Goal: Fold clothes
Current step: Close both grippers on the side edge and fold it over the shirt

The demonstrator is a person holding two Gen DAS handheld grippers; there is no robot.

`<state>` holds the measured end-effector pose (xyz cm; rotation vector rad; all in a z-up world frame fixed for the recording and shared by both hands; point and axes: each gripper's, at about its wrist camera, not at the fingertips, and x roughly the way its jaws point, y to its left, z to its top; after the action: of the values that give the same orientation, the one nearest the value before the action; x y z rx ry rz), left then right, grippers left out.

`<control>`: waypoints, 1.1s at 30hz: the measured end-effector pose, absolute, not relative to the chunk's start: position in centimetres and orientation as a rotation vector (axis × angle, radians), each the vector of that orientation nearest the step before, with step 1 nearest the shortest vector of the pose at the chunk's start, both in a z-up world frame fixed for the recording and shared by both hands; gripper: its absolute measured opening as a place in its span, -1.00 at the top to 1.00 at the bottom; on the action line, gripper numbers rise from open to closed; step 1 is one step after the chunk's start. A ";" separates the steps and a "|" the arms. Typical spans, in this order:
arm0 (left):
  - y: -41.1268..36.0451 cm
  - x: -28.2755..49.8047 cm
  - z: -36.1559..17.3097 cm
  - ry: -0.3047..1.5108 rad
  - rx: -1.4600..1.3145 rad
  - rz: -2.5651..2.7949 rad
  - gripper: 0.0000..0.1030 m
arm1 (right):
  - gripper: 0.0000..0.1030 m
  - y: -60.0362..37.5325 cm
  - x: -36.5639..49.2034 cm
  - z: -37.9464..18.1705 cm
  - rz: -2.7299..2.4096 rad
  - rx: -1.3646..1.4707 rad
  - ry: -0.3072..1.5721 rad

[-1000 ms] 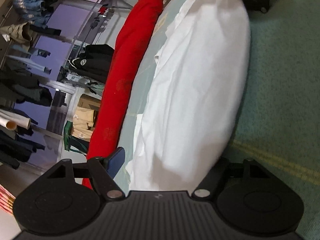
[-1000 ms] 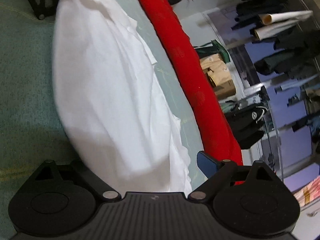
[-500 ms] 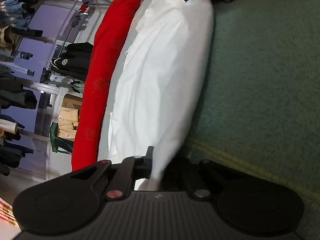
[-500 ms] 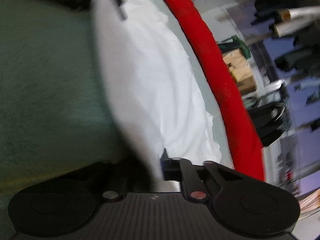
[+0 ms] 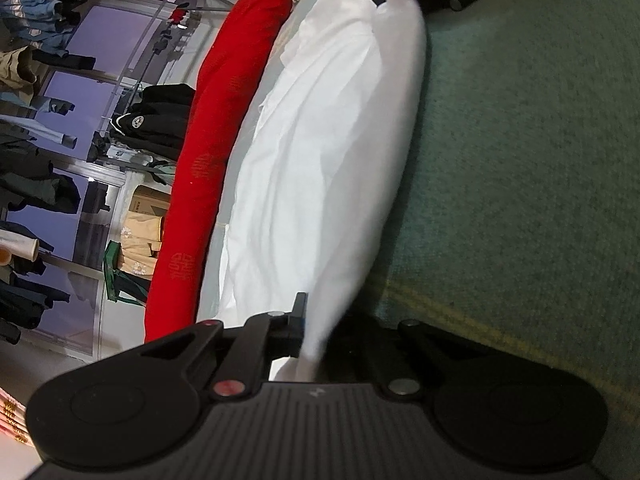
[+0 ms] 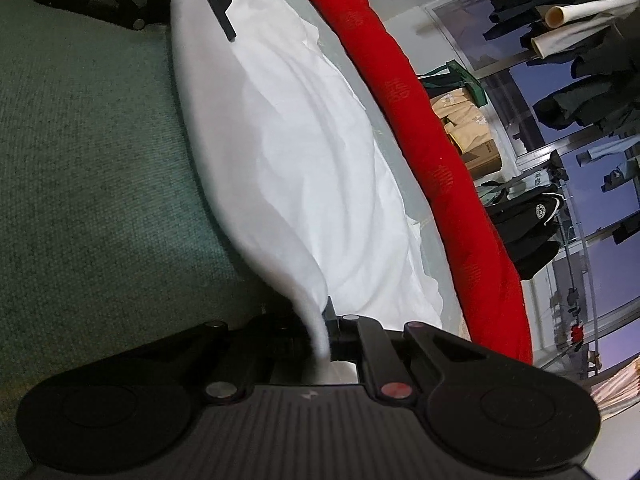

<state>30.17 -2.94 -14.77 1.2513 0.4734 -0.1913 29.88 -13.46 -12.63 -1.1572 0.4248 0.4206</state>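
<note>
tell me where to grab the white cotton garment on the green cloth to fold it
Grip the white cotton garment at the two ends of its near long edge, coming in low from the green cloth side. That edge is free and thin. The left gripper and right gripper are shut on it there now.

Hidden or unclear, as we find it:
- white garment (image 5: 320, 168): near corner vanishes between the left gripper's (image 5: 310, 334) jaws; folded edge blurred.
- the garment's other corner, same in the right gripper (image 6: 326, 334).
- red roll (image 5: 208, 184): printed marks too small to read; lower end cut off behind the gripper body.
- hanging clothes (image 5: 36, 184): cropped at the frame edge.
</note>
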 end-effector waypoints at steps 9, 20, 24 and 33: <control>-2.6 30.4 -13.1 0.483 1.275 -0.221 1.00 | 0.86 -13.0 29.7 -11.7 0.480 -1.254 0.486; -2.4 27.5 -10.3 0.429 1.282 -0.231 1.00 | 0.86 -13.9 28.0 -7.8 0.588 -1.259 0.526; -2.3 24.5 -10.0 0.442 1.290 -0.272 1.00 | 0.85 -14.2 26.1 -6.5 0.645 -1.247 0.552; -3.0 15.5 -8.8 0.459 1.335 -0.375 1.00 | 0.85 -15.2 19.1 -3.1 0.759 -1.228 0.620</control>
<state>15.50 -3.03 -8.80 1.3354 0.4588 -0.3749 19.09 -15.15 -3.09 -1.2282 0.6205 0.7587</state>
